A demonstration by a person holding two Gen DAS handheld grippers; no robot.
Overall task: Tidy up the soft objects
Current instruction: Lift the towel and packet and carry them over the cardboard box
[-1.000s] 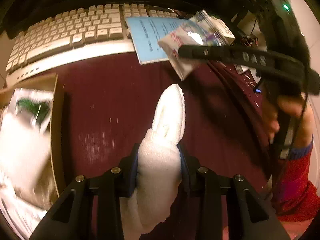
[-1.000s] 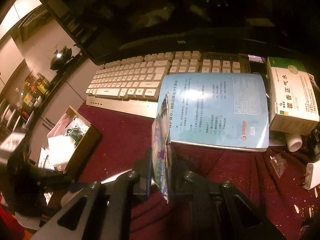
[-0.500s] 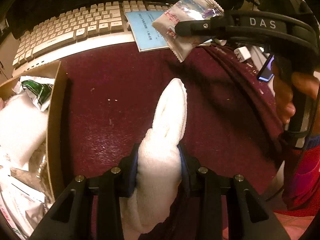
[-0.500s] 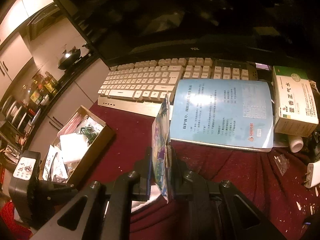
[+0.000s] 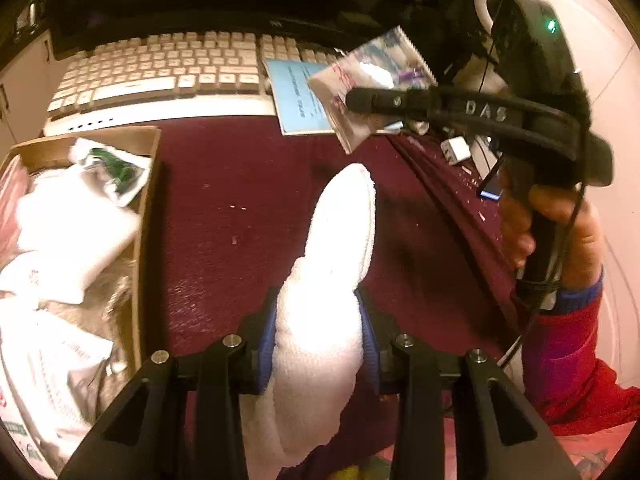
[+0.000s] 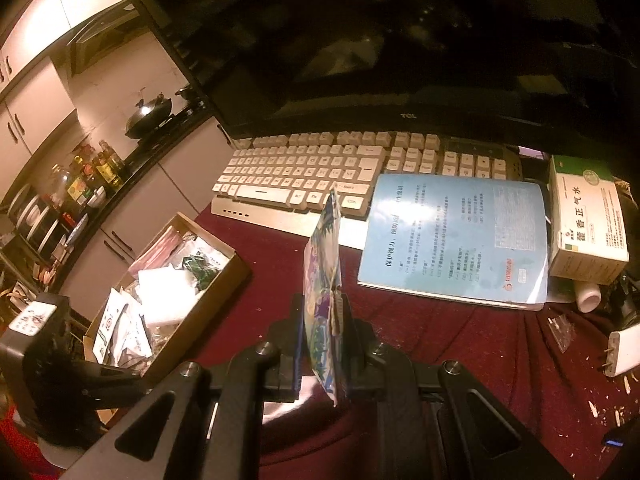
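Carrying one soft item in each gripper, the person is mid-transfer. The left gripper (image 5: 318, 344) has its jaws clamped on a rolled white towel (image 5: 332, 280), low in the frame's middle. The right gripper (image 6: 323, 344) pinches a flat printed sachet (image 6: 323, 280) edge-up. Both hang above the maroon-clothed surface (image 5: 240, 240). Judging by this, the next move swings them towards the cardboard box (image 6: 208, 304) at left, already full of packets, then releases.

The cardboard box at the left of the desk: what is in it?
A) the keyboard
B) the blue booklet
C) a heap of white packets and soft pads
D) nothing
C: the cardboard box is piled with white packets and pads.
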